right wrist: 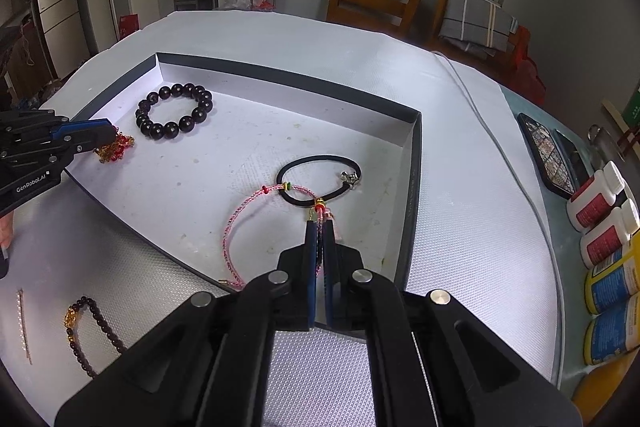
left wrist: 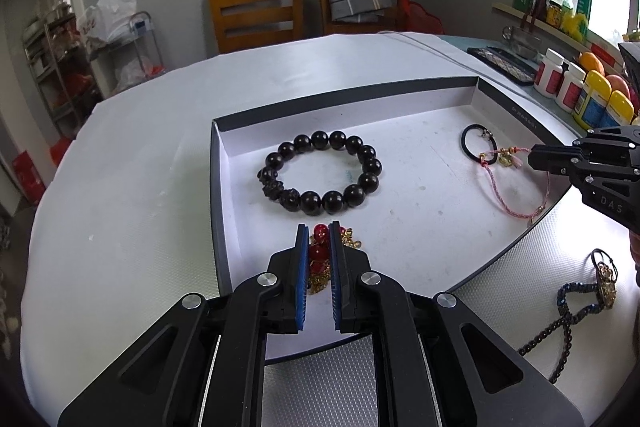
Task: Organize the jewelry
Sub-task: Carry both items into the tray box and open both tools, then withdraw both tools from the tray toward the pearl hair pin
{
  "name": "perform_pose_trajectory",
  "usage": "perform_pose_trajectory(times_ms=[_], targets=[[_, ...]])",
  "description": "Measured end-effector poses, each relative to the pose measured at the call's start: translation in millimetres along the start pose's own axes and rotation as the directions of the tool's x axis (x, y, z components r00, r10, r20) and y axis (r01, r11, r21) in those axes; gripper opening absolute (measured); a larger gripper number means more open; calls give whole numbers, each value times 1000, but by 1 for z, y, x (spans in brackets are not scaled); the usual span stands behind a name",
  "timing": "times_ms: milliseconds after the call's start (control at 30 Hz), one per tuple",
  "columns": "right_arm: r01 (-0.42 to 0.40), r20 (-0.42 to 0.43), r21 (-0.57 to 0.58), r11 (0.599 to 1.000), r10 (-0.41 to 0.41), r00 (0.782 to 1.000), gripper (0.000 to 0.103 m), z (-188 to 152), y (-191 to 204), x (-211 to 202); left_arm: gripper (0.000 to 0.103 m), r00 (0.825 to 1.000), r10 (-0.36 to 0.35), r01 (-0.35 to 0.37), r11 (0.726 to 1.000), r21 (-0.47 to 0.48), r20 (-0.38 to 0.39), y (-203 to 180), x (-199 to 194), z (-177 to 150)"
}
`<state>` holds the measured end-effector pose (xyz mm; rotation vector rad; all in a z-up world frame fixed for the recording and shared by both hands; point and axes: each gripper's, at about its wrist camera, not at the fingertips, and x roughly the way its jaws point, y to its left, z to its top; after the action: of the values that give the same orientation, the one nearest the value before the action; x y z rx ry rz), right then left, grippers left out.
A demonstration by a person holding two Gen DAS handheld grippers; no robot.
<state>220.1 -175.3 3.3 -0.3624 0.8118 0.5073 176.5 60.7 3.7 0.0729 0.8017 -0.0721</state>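
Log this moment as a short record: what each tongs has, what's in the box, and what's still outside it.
left tongs: shut on red and gold bracelet, inside the box near its left wall
right tongs: shut on pink cord bracelet, over the box floor
box: shallow, open, white floor
resting in box: dark bead bracelet; black band, which the pink cord crosses
outside box, on mat: small-bead bracelet; thin pale chain

My left wrist camera sits just behind my left claw (left wrist: 319, 227), close above the table (left wrist: 140, 187), facing the box (left wrist: 344, 99) from its near-left corner. My right wrist camera looks along my right claw (right wrist: 319, 225) from the box's near-right side. Both views share the box interior, the black bead bracelet (left wrist: 322, 173) and each other's claw.
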Motion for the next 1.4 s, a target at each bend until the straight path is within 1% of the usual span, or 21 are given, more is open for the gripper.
perform_pose_trajectory(times_ms=[33, 67, 100, 133, 267, 333, 367, 433, 467, 500, 533, 600, 633, 667, 733, 767, 900, 1067, 1200, 1333, 1400], targets=[[-1, 2, 8, 1000, 1, 1000, 7, 0, -1, 0, 15, 1000, 2, -2, 1000, -4, 0, 1, 0, 0], [-3, 6, 15, 1000, 3, 1000, 13, 1, -1, -1, 17, 1000, 0, 0, 1000, -7, 0, 1, 0, 0], [-6, 13, 21, 1000, 6, 1000, 17, 1, -2, -2, 22, 1000, -1, 1, 1000, -8, 2, 2, 0, 0], [-7, 22, 27, 1000, 7, 1000, 17, 1, -3, -4, 26, 1000, -3, 3, 1000, -9, 5, 1, 0, 0], [-7, 65, 57, 998, 3, 998, 19, 5, -7, -12, 26, 1000, -6, 6, 1000, 3, 17, -2, -2, 0], [-8, 80, 80, 997, 2, 997, 25, 6, -11, -15, 35, 1000, -7, 7, 1000, 2, 26, -3, -3, 0], [-9, 89, 97, 995, 0, 996, 31, 7, -14, -17, 36, 1000, -8, 8, 1000, -1, 31, -2, -4, 0], [-11, 103, 126, 992, -2, 995, 35, 7, -19, -20, 38, 999, -13, 13, 1000, -7, 37, -2, -6, 1], [-12, 110, 135, 991, -3, 994, 42, 8, -21, -22, 39, 999, -16, 16, 1000, -9, 40, -2, -7, 1], [-12, 116, 139, 990, -4, 993, 51, 8, -21, -23, 43, 999, -16, 16, 1000, -10, 45, -2, -8, 1], [-15, 121, 140, 990, -2, 993, 54, 8, -21, -24, 48, 999, -15, 16, 1000, -8, 51, -2, -9, 1], [-26, 126, 140, 990, 8, 992, 61, 8, -19, -25, 54, 998, -10, 11, 1000, -8, 65, -4, -11, 2], [-30, 127, 139, 990, 12, 992, 64, 9, -18, -25, 61, 998, -9, 10, 1000, -9, 70, -4, -12, 2], [-33, 132, 136, 990, 15, 991, 69, 9, -16, -26, 64, 997, -8, 9, 1000, -13, 80, -4, -14, 3], [-34, 145, 144, 989, 13, 989, 86, 8, -15, -28, 76, 995, -6, 8, 1000, -19, 104, -3, -19, 3], [-26, 159, 157, 987, 1, 987, 97, 8, -15, -30, 79, 993, -3, 6, 1000, -21, 117, -2, -21, 3], [-11, 179, 184, 983, -22, 984, 97, 9, -18, -34, 90, 988, 13, -8, 999, -34, 152, -2, -27, 5], [-7, 193, 226, 974, -38, 980, 97, 10, -25, -39, 90, 986, 17, -10, 999, -48, 164, 0, -29, 6], [-1, 197, 234, 972, -46, 979, 97, 9, -26, -40, 90, 987, 17, -11, 999, -39, 162, -2, -32, 6], [-6, 195, 237, 972, -42, 980, 97, 9, -26, -41, 91, 985, 44, -35, 998, -60, 164, -5, -44, 7], [-10, 201, 236, 972, -39, 979, 97, 9, -26, -43, 92, 983, 45, -33, 997, -72, 177, -6, -56, 6]])
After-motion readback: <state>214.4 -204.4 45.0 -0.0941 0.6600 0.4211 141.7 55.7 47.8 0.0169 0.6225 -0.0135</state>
